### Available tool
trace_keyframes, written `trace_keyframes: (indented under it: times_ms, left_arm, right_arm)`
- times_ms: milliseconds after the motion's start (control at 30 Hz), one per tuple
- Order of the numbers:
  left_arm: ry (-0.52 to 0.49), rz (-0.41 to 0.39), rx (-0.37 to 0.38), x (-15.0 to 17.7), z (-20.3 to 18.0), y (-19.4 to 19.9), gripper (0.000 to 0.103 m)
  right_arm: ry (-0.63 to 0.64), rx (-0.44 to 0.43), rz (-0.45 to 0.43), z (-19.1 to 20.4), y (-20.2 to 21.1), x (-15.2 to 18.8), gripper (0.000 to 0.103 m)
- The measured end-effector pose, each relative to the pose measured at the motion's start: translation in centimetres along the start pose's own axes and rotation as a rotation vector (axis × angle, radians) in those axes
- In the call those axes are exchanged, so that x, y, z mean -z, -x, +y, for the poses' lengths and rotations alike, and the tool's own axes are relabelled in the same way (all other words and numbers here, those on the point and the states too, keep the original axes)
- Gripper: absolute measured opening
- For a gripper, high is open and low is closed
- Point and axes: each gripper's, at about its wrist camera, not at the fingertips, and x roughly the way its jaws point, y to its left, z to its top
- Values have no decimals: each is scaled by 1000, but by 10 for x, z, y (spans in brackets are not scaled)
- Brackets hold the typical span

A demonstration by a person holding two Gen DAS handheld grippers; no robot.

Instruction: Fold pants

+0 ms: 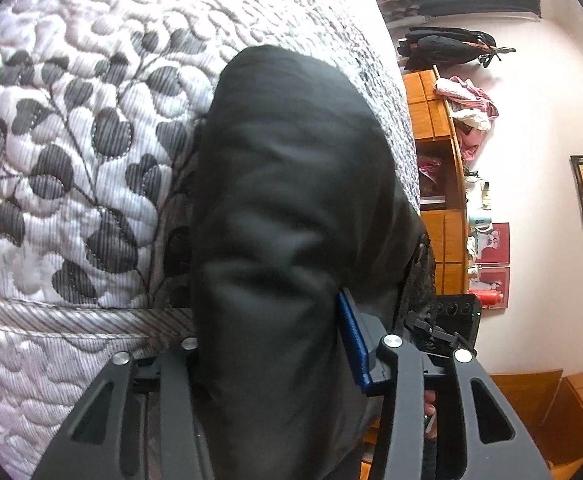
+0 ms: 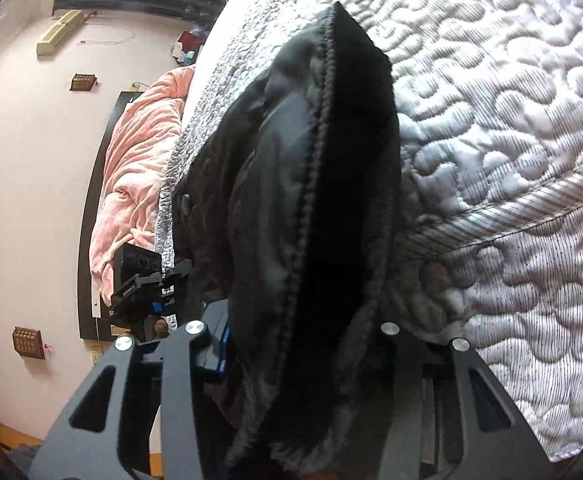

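The black pants hang bunched between the fingers of my left gripper, which is shut on them above the quilted bed cover. One blue pad shows at the right of the cloth. In the right wrist view the pants show a fuzzy dark lining and a stitched seam; my right gripper is shut on them too. The other gripper appears at the left of that view, close by. The fingertips are hidden by cloth.
A white and grey quilt with a leaf pattern covers the bed. A pink blanket lies at the bed's far side. Wooden shelves with clothes stand by the wall.
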Motion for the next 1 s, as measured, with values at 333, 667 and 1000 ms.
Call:
trace_keyframes:
  times_ms: [333, 667, 1000]
  left_arm:
    - [-52, -51, 5, -10, -27, 26, 45]
    - [-64, -137, 8, -47, -22, 77, 45]
    - [-38, -202, -15, -131, 7, 119, 45]
  right_arm:
    - [60, -2, -3, 34, 4, -15, 42]
    - [164, -10, 14, 90, -23, -58, 42]
    - [256, 26, 60, 151, -96, -145, 42]
